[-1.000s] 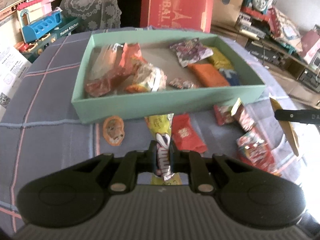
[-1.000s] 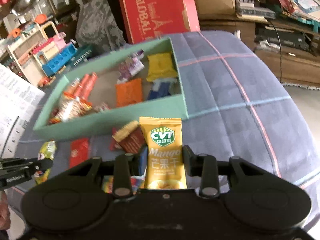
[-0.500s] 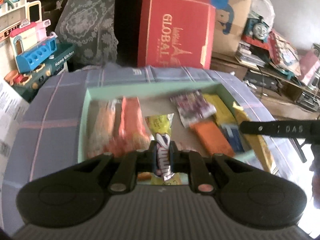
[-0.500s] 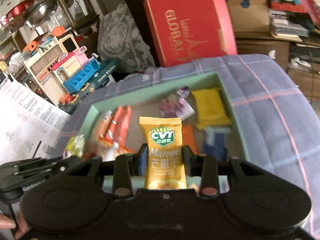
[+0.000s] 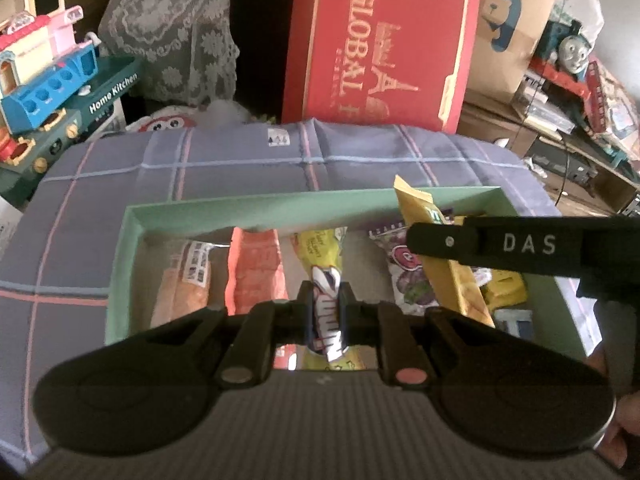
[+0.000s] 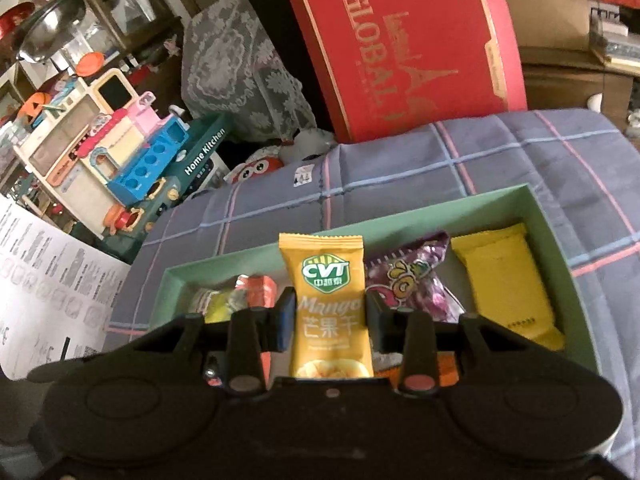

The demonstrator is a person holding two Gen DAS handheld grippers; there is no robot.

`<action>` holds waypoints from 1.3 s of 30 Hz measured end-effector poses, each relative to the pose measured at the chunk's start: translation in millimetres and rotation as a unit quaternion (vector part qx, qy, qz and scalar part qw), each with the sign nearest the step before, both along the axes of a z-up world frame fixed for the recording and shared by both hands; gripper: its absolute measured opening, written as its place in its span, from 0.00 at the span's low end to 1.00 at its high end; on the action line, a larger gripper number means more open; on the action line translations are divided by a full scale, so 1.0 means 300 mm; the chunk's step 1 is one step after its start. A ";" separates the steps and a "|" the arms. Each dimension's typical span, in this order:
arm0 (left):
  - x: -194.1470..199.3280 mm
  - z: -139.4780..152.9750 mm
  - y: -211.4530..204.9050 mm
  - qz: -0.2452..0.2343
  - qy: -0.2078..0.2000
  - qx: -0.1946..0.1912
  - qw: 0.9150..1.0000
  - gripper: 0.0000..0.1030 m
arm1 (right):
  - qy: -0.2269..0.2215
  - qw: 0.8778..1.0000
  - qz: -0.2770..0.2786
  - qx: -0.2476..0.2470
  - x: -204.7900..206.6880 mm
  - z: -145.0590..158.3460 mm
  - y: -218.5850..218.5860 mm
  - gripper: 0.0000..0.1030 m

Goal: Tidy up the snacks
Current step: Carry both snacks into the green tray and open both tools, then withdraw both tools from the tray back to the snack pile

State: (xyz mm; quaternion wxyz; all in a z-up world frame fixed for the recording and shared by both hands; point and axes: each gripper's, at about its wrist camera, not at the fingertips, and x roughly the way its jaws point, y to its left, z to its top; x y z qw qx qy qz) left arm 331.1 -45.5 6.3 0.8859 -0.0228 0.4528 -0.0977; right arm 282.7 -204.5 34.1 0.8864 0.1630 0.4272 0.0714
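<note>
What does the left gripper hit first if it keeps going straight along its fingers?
Probably the green box floor between the orange packet and purple packet; left gripper is shut on the yellow packet. Depth is unclear.

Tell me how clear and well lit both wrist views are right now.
Left wrist view: sharp on the held yellow pack; the green box is readable, daylight washes out the right edge, fisheye bends the cloth lines. Right wrist view: dimmer, mango pack crisp, shelves at left soft and dark.

Both wrist views angled steeply down, close over the green tray [image 5: 132, 256] on the plaid cloth [image 6: 500, 152]. Shared: tray, cloth, red box [image 5: 380, 44] behind. Left view from the tray's left, catching the right gripper [image 5: 444, 240] crossing in.
</note>
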 end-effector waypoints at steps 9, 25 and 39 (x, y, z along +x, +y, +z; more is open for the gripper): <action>0.050 -0.042 -0.003 0.036 -0.021 0.038 0.998 0.90 | -0.026 1.000 -0.002 -0.001 0.048 -0.005 0.007 0.96; -0.161 0.044 0.019 0.038 -0.013 0.026 0.999 1.00 | -0.041 0.999 0.021 -0.024 -0.148 0.089 -0.034 1.00; -0.538 0.098 -0.017 -0.003 -0.024 0.006 1.000 1.00 | -0.069 0.997 0.019 -0.035 -0.521 0.177 -0.147 1.00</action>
